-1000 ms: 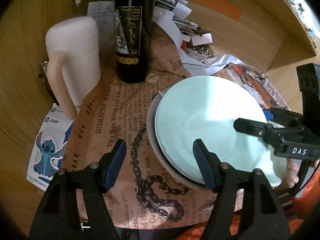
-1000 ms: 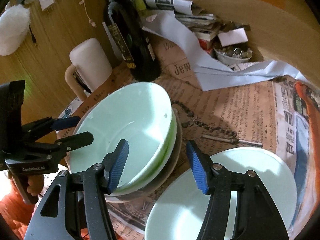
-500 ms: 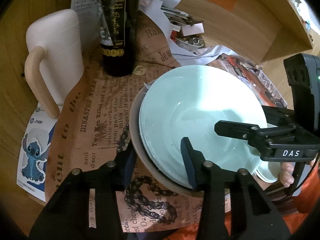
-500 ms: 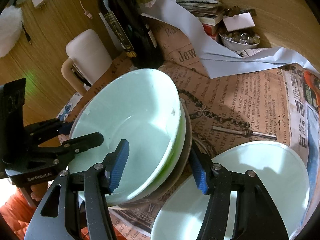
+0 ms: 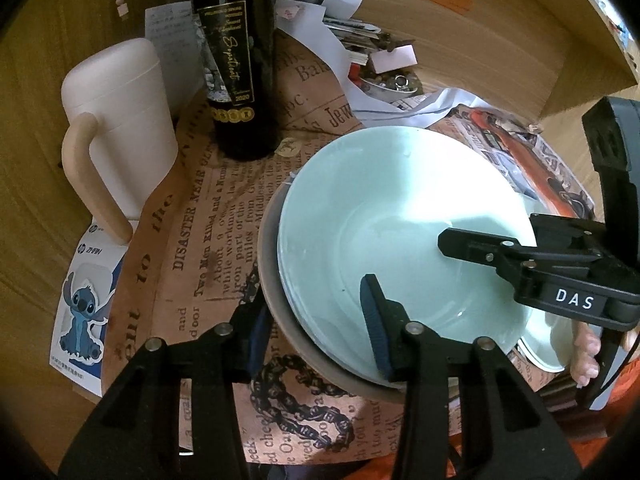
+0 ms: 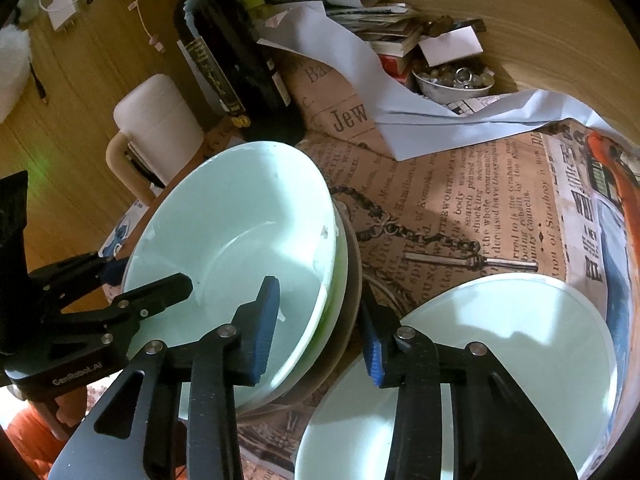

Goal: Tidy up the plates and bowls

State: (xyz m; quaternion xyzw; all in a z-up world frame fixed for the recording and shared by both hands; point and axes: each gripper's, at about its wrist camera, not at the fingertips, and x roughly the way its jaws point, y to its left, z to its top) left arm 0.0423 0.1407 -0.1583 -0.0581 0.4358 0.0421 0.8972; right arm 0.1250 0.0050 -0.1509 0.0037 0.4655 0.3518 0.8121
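Note:
A pale green bowl (image 5: 392, 216) sits nested in a stack on a grey-brown bowl (image 5: 280, 320), and a green rim shows between them in the right wrist view. My left gripper (image 5: 314, 300) straddles the stack's near rim and is shut on it, one pad inside, one against the outer wall. At the opposite rim my right gripper (image 6: 320, 292) is closing, its pads meeting the inner and outer walls of the bowl stack (image 6: 240, 232). A second pale green bowl (image 6: 500, 360) lies just right of the stack, under the right gripper's outer finger.
A dark wine bottle (image 5: 236, 60) and a white jug with a beige handle (image 5: 120, 120) stand behind the stack. Loose papers and a small dish of trinkets (image 6: 452, 80) crowd the back. A newspaper-print cloth (image 6: 460, 200) covers the round table.
Both grippers have narrowed their jaws around the stack's rim. The left went from wide beside the rim to clamped across it, and the right pads drew in on the opposite side.

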